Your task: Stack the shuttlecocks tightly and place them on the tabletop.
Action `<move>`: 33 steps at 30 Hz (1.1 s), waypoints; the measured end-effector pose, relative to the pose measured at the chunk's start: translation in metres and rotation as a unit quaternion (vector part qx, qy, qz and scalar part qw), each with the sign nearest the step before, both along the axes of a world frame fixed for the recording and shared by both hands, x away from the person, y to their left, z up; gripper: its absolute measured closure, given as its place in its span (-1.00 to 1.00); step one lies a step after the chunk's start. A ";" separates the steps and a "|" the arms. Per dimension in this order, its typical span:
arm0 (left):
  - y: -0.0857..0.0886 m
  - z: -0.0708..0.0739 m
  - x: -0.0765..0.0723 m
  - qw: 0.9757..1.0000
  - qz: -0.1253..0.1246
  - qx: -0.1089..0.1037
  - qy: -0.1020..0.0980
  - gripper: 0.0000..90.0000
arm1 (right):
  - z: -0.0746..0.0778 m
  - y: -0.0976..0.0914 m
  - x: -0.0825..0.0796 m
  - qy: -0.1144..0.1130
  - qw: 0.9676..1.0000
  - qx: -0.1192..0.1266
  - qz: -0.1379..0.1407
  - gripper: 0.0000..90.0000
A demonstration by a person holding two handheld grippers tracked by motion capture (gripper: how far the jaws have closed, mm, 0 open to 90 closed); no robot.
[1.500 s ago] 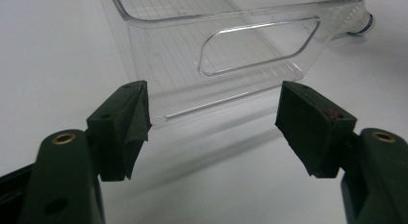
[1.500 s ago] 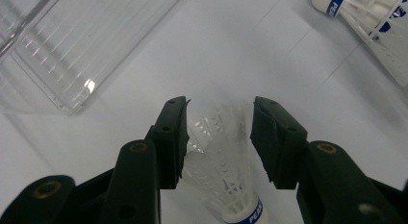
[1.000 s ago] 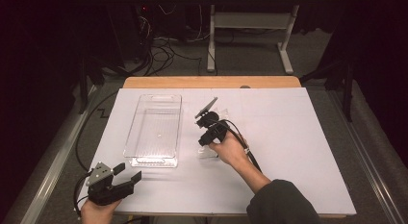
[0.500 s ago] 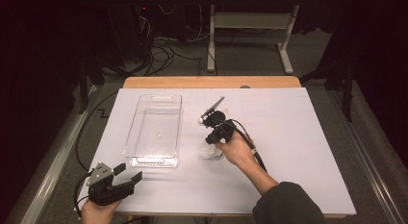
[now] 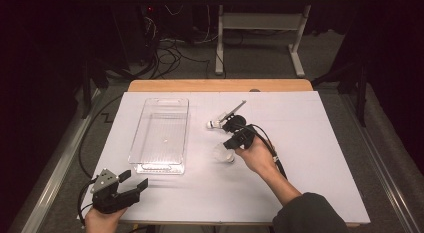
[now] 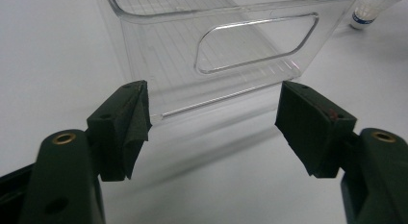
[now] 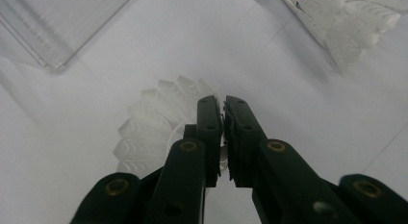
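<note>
A white feather shuttlecock [image 5: 223, 154] lies on the white table cover right of a clear plastic bin [image 5: 159, 168]. My right gripper [image 5: 229, 144] is over it. In the right gripper view the jaws have just been closing; the right gripper [image 7: 223, 101] is shut on the shuttlecock [image 7: 154, 123], with a thin white edge of its skirt pinched between the pads. More shuttlecocks [image 7: 346, 22] lie stacked just beyond, also seen as the shuttlecock stack [image 5: 213, 124]. My left gripper [image 5: 132, 180] rests near the front edge, and the left gripper [image 6: 214, 106] is open, facing the bin's [image 6: 255, 46] handle end.
The white cover [image 5: 325, 143] spreads over a wooden table whose far edge [image 5: 220, 85] shows bare. A black cable [image 5: 272, 153] trails from the right gripper along the forearm. Beyond the table are a desk frame [image 5: 260, 28] and loose cables on the floor.
The right hand has shifted a little to the right, away from the bin, and the shuttlecock has moved with it. The left gripper has stayed put.
</note>
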State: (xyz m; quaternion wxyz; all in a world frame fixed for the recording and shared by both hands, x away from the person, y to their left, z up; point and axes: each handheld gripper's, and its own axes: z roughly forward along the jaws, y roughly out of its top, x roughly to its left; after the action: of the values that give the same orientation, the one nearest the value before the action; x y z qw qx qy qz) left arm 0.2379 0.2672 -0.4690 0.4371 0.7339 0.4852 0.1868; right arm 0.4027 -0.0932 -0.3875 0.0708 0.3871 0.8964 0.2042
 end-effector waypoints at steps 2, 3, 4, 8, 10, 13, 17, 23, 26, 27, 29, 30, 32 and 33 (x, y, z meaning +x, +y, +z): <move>0.000 0.000 0.000 1.000 0.000 0.000 0.001 -0.36 | 0.000 -0.003 0.000 0.000 1.000 0.000 0.002 0.91; 0.000 0.000 0.000 1.000 0.000 0.000 0.001 -0.36 | 0.000 -0.005 -0.001 0.000 1.000 0.000 0.002 0.91; 0.000 0.000 0.000 1.000 -0.001 -0.001 0.000 -0.36 | 0.000 -0.006 -0.001 0.002 1.000 0.003 0.000 0.91; 0.000 0.000 0.000 1.000 -0.001 0.000 0.001 -0.36 | -0.001 -0.012 -0.002 0.002 1.000 0.008 0.003 0.94; 0.000 0.000 0.000 1.000 -0.001 -0.001 0.002 -0.36 | -0.001 -0.015 -0.002 0.006 1.000 0.011 0.000 0.97; 0.000 0.000 0.000 1.000 -0.001 0.000 0.002 -0.36 | -0.001 -0.018 -0.003 0.009 1.000 0.015 0.000 0.99; -0.001 -0.001 0.000 1.000 -0.001 0.000 0.001 -0.36 | -0.001 -0.019 -0.003 0.011 1.000 0.018 0.001 1.00; -0.001 -0.001 0.001 1.000 -0.001 0.000 0.002 -0.35 | 0.000 -0.018 -0.002 0.009 0.999 0.031 0.006 1.00; -0.001 -0.001 0.001 1.000 -0.001 0.001 0.002 -0.36 | 0.001 -0.017 0.000 0.008 0.999 0.036 0.001 1.00; -0.001 -0.001 0.001 1.000 -0.001 0.001 0.001 -0.36 | 0.001 -0.017 0.002 0.005 0.999 0.039 0.004 1.00; -0.001 -0.001 0.001 1.000 -0.001 0.001 0.002 -0.36 | 0.002 -0.018 0.004 0.002 0.999 0.045 -0.002 1.00; 0.000 -0.001 0.001 1.000 -0.001 0.001 0.002 -0.36 | 0.002 -0.018 0.005 -0.001 0.999 0.048 -0.003 1.00; -0.001 -0.001 0.001 1.000 -0.001 0.001 0.002 -0.36 | 0.001 -0.019 0.008 -0.003 0.999 0.052 -0.009 1.00; -0.001 -0.001 0.001 1.000 -0.001 0.001 0.002 -0.35 | 0.000 -0.020 0.009 -0.003 0.998 0.054 -0.011 1.00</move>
State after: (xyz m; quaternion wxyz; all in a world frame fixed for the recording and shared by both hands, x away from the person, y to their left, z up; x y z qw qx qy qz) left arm 0.2385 0.2664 -0.4699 0.4360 0.7349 0.4853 0.1854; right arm 0.4115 -0.1136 -0.3871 0.0551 0.3993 0.8796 0.2527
